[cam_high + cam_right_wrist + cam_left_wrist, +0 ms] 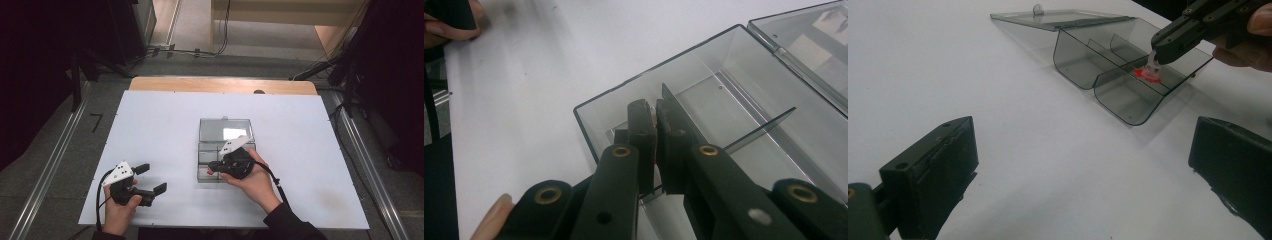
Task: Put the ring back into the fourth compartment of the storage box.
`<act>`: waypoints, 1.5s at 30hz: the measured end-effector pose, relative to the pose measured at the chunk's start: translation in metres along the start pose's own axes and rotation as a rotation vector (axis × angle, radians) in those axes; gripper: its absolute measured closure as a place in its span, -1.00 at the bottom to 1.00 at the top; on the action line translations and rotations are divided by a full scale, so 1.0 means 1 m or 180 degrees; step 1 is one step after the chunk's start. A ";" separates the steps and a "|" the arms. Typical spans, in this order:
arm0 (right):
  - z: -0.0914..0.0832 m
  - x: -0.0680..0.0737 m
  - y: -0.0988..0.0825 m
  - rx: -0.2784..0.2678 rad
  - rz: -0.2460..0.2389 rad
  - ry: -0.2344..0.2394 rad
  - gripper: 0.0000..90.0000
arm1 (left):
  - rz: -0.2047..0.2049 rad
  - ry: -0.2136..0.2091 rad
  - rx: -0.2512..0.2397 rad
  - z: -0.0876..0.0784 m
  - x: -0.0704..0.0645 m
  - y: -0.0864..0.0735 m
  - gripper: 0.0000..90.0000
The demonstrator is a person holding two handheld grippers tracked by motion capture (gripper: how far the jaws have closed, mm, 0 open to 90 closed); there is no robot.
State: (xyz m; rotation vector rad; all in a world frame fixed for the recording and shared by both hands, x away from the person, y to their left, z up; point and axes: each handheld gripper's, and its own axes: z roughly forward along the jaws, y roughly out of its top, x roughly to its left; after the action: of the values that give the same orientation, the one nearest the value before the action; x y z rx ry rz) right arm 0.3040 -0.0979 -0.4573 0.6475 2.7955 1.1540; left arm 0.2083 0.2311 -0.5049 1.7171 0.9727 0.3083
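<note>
A clear grey plastic box [207, 157] lies in the middle of the white board with its lid [225, 129] folded back flat. Dividers split it into compartments [1120, 95]. My right gripper [212, 168] reaches into the box's near part, shut on a small white and red piece [1147, 73]. In the right gripper view the jaws stand together over a divider [684, 117], with a red sliver of the piece [655, 150] between them. My left gripper [152, 178] rests on the board to the box's left, open with nothing between its fingers [933, 170].
The white board [150, 125] covers a wooden table whose far edge [220, 85] shows behind it. Floor rails, cables and dark stands surround the table. Bare board lies between my left gripper and the box [1128, 65].
</note>
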 end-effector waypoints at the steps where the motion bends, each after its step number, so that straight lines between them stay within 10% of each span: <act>1: 0.001 0.000 0.000 0.0005 -0.0001 0.0000 0.87 | 0.0001 0.0000 0.0002 0.000 0.000 0.000 -1.00; 30: 0.014 -0.002 -0.003 0.0159 0.0147 -0.0145 0.85 | -0.0001 -0.0004 0.0006 0.000 0.000 0.000 -1.00; 45: 0.004 -0.002 -0.001 0.0025 0.0137 -0.0097 0.30 | -0.0006 -0.0009 0.0009 0.000 0.000 0.000 -1.00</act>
State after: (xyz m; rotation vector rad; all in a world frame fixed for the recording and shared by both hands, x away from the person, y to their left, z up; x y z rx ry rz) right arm 0.3068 -0.0966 -0.4611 0.7232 2.7756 1.1308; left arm 0.2086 0.2314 -0.5055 1.7188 0.9730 0.3032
